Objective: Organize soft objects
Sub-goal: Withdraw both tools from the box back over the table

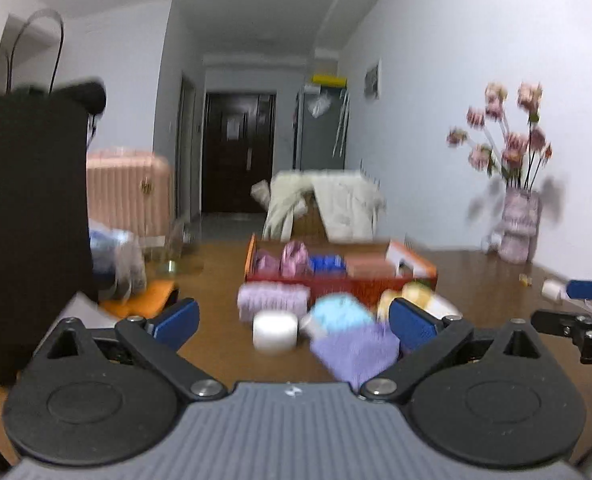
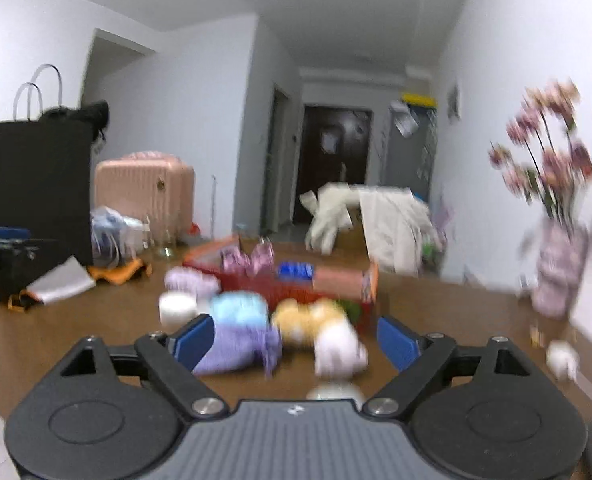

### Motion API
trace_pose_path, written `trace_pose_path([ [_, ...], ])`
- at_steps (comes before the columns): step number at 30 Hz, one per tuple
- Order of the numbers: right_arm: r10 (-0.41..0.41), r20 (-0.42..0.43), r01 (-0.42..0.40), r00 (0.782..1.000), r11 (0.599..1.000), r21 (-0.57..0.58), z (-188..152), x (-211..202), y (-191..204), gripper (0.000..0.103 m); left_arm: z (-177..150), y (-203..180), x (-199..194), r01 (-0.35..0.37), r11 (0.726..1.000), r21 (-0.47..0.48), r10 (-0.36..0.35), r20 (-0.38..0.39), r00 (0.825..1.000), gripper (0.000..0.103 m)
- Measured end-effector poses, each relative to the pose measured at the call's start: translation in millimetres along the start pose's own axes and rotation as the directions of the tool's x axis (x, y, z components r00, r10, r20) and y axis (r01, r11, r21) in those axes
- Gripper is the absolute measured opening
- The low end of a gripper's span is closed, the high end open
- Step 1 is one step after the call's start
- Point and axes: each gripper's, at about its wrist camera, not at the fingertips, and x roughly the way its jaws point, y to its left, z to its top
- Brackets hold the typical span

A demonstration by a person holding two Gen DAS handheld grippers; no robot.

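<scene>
Left gripper: fingers apart, empty.
Right gripper: fingers apart, empty.
Soft objects: lay mid-table, touching red box.
Frames: blurred.

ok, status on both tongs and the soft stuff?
Left tongs open, empty. Right tongs open, empty. Soft toys loose on table before red box. Nothing blocking.

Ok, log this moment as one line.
left tool: open, empty | right tool: open, empty | soft items loose on table before red box | purple cloth nearest
</scene>
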Motion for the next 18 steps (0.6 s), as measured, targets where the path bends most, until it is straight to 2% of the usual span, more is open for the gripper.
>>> trace_pose_path([
  [3, 0.009, -0.053, -0.007, 0.999, 0.999, 0.040, -18.9, 10.6, -11.4, 0.087, -12.2, 0.9, 5.3, -0.015, 1.000, 0.020, 0.016, -0.054, 0.998, 0.103],
  [6, -0.040, -0.098, 0.046, 0.994, 0.997, 0.065, -28.6, 23.1, -21.7, 0.085, -16.2, -4.1, 17.7, -0.024, 0.999, 0.037, 0.026, -0.073, 0.997, 0.103],
  [9, -0.032, -0.142, 0.051, 0.989, 0.990, 0.133, -40.4, 38.0, -35.6, 0.083, -21.0, -10.0, 30.1, -0.014, 0.999, 0.042, 0.018, -0.099, 0.995, 0.103],
  [12, -0.008, -0.181, 0.044, 0.983, 0.980, 0.196, -50.2, 60.4, -43.7, 0.071, -24.3, -14.7, 41.7, 0.000, 0.999, 0.052, 0.006, -0.121, 0.993, 0.103],
  [14, 0.021, -0.197, 0.020, 0.980, 0.978, 0.207, -53.1, 77.8, -41.4, 0.061, -24.3, -16.5, 51.7, 0.008, 0.999, 0.052, -0.001, -0.135, 0.991, 0.103],
  [18, 0.155, -0.200, -0.121, 0.967, 0.978, 0.170, -45.4, 107.1, -16.3, 0.061, -22.1, -20.9, 72.4, 0.014, 0.999, 0.041, -0.007, -0.163, 0.987, 0.103],
])
